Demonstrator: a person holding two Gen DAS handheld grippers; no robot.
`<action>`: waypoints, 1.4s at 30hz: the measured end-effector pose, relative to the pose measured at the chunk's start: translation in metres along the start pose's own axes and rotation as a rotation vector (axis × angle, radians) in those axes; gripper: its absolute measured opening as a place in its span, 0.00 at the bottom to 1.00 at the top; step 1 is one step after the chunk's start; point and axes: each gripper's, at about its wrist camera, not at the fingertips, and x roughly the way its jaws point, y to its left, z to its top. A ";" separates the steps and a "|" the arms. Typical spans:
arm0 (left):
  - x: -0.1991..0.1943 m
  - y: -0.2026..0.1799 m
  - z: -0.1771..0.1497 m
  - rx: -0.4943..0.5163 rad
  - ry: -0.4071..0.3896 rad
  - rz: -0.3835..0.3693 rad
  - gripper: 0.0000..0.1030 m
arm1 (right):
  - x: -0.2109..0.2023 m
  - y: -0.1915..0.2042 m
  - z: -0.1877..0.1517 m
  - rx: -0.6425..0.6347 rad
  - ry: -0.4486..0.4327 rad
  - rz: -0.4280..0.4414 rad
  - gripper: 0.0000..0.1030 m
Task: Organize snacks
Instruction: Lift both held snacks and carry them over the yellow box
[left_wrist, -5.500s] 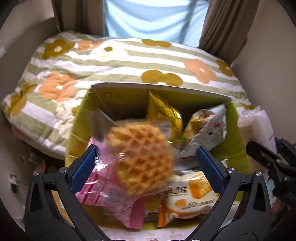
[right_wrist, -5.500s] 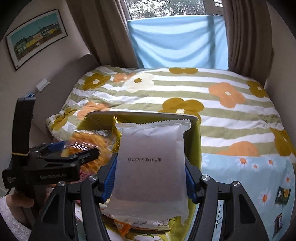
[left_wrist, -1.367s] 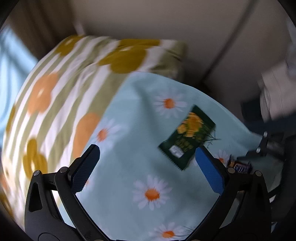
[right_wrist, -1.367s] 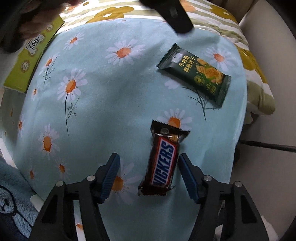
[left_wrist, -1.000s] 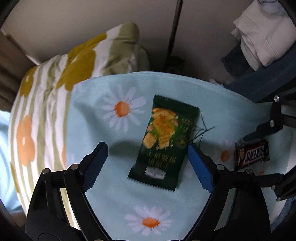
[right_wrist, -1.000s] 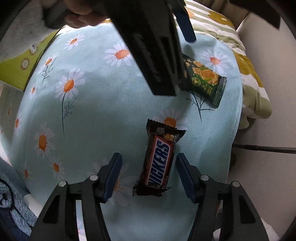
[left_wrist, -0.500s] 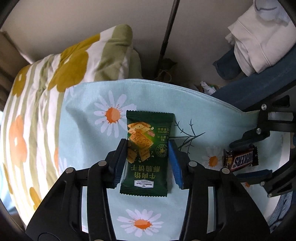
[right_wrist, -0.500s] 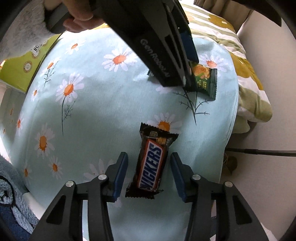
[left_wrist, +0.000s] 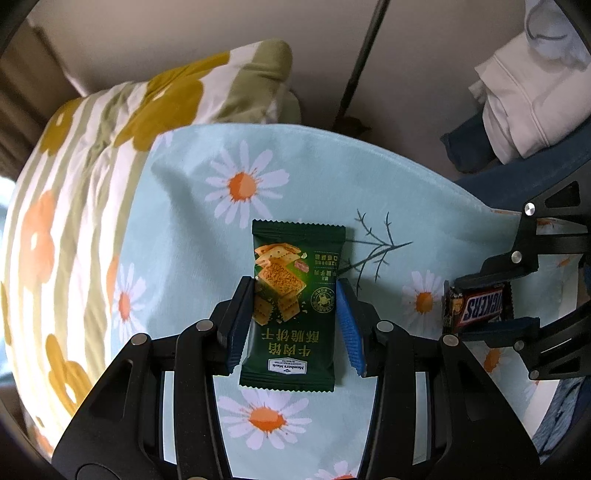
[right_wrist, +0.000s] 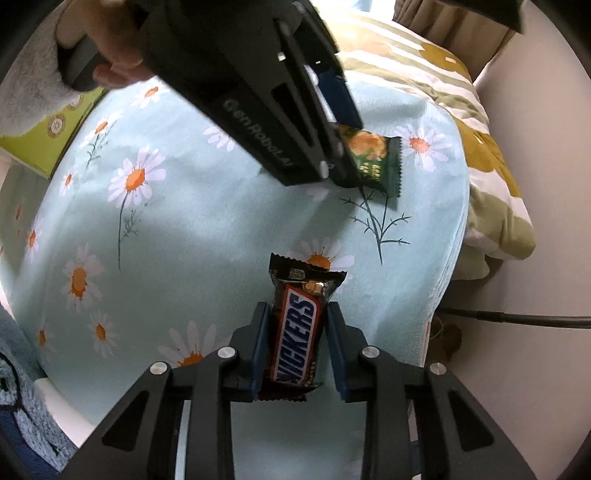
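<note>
The left gripper (left_wrist: 294, 323), black with blue finger pads, reaches down and forward over the light blue daisy-print cloth (left_wrist: 177, 236); its fingers stand on either side of the dark green foil cracker packet (left_wrist: 293, 306), pads pressed against the packet's long edges, clamped on it. A bare hand with a pale fleecy cuff (right_wrist: 110, 59) holds its handle in the right wrist view, where "GenRobot.AI" is printed along the black frame. The packet lies flat on the cloth near its far edge and reads "Member's Mark" below Chinese characters and a picture of stacked crackers.

The right gripper (right_wrist: 295, 343), of the same build, points along the cloth with its fingers closed on the sides of the brown Snickers bar (right_wrist: 297, 332), the blue "SNICKERS" lettering running lengthwise between the pads. The bar rests near the cloth's edge, well apart from the packet.

Two snacks are on the cloth, one per gripper. A yellow-green printed carton (right_wrist: 48, 136) sits at the cloth's far side, and a striped floral quilt (left_wrist: 74, 155) lies beside the cloth
</note>
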 end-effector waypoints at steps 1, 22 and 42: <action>-0.002 0.001 -0.002 -0.013 0.000 -0.003 0.39 | -0.003 0.001 0.000 0.008 -0.008 0.003 0.26; -0.190 0.025 -0.103 -0.493 -0.232 0.133 0.39 | -0.125 0.014 0.050 0.041 -0.288 0.078 0.26; -0.332 0.073 -0.409 -0.961 -0.322 0.378 0.39 | -0.166 0.224 0.184 -0.190 -0.450 0.262 0.26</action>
